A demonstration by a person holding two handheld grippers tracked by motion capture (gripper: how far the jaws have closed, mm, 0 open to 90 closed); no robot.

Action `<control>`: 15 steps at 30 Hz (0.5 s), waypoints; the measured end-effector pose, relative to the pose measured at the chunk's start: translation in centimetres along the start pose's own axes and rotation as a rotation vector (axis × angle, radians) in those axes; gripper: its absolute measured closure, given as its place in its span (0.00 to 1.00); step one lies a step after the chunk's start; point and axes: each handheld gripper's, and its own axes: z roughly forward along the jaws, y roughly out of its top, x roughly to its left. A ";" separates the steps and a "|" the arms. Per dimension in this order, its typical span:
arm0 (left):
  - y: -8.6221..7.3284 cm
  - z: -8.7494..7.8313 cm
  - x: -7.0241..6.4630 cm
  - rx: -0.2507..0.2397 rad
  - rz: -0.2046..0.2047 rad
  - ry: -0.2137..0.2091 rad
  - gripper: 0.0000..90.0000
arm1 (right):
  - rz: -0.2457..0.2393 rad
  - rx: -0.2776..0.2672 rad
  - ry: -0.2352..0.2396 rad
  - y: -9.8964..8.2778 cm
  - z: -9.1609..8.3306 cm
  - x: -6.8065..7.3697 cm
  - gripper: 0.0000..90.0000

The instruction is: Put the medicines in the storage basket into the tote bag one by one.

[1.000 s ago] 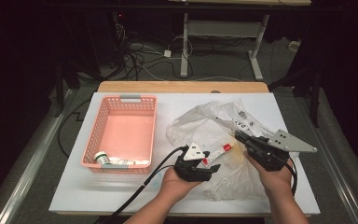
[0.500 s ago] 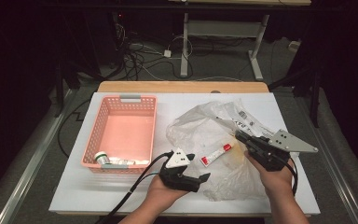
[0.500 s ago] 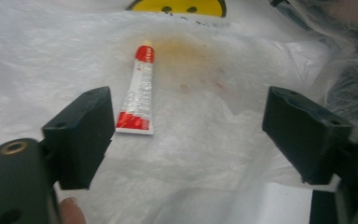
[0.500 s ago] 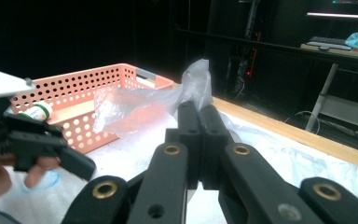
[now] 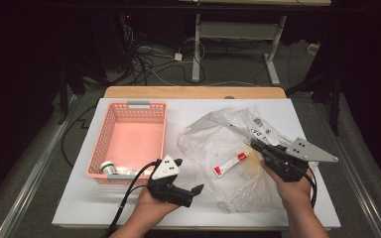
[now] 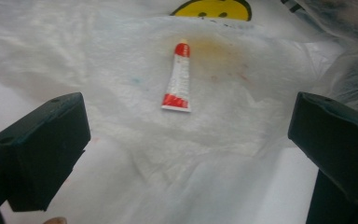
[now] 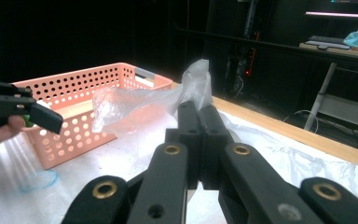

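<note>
My left gripper has pulled back from the bag, jaws wide apart and empty. The tube it was at now lies free on the bag. My right gripper, jaws closed, pinches the bag's edge up. Likely the tube goes to the basket next.

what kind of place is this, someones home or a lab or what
Probably a lab or recording workspace, not a home: a white table with a pink basket and plastic bag stands in a dark room, tangled cables lie on the floor, and a metal desk frame stands behind.
</note>
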 end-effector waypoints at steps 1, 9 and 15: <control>0.0 -0.3 0.2 -0.002 -0.004 0.009 0.00 | 0.000 0.000 0.000 0.0 0.0 0.0 1.00; -0.4 -2.7 2.3 -0.036 -0.050 0.078 0.00 | -0.002 0.001 -0.001 0.0 0.0 0.0 1.00; -1.3 -4.0 4.1 -0.015 -0.086 0.144 0.00 | 0.002 -0.001 0.002 0.0 0.0 0.0 1.00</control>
